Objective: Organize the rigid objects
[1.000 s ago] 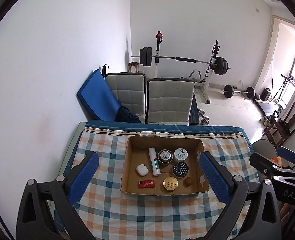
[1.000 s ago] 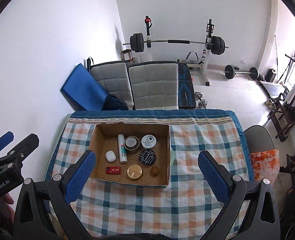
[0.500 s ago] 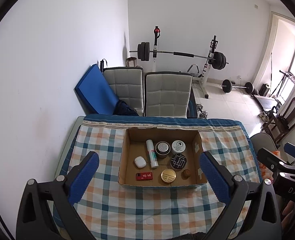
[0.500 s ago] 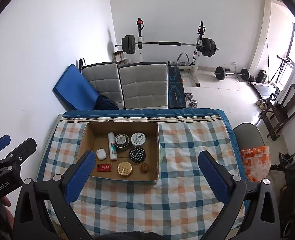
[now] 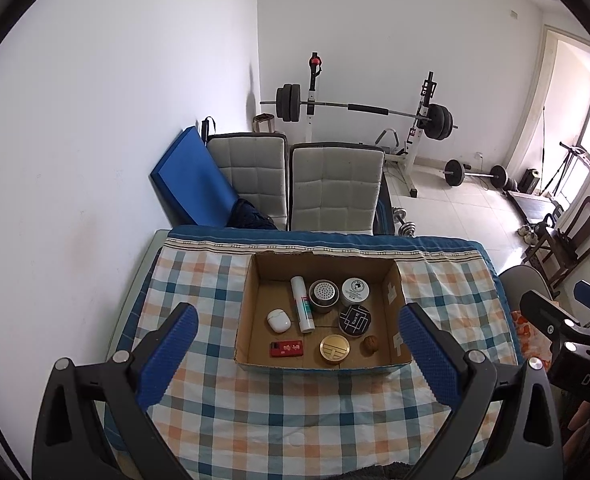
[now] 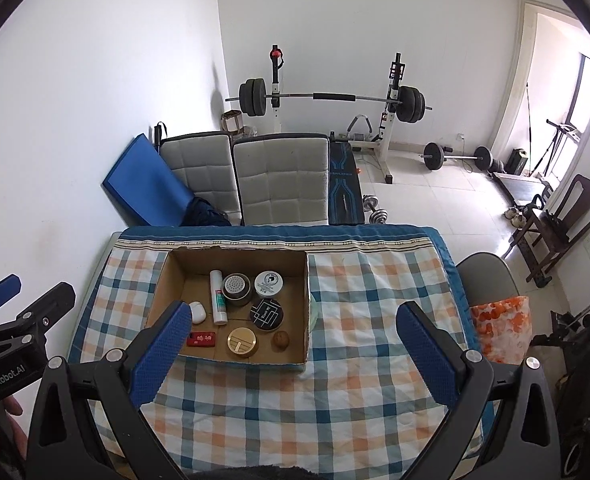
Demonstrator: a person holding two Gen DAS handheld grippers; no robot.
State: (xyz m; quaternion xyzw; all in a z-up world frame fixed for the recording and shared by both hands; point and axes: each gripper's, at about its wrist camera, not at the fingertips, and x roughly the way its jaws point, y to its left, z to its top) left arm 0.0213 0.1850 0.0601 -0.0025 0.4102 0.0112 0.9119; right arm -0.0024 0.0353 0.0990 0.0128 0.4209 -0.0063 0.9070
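Observation:
A shallow cardboard box (image 5: 393, 300) (image 6: 305, 300) sits on the checked tablecloth. Inside lie a white tube (image 5: 302, 309), a metal tin (image 5: 324, 295), a white-lidded jar (image 5: 355, 290), a black round tin (image 5: 354, 319), a gold round tin (image 5: 334, 347), a walnut (image 5: 370, 344), a white earbud case (image 5: 278, 320) and a red card case (image 5: 286, 348). My left gripper (image 5: 295, 330) hangs open high above the box, empty. My right gripper (image 6: 293, 320) is also open and empty, above the cloth right of the box.
The table (image 5: 295, 420) stands against the left wall. Two padded chairs (image 5: 335, 188) and a blue mat (image 5: 191, 180) stand behind it. A barbell rack (image 5: 359, 108), loose weights and wooden chairs (image 6: 559, 224) fill the room beyond. A grey chair with an orange cushion (image 6: 499, 320) is at the right.
Both grippers have risen and drawn back from the table, so the box looks smaller and farther. Nothing in the box has moved.

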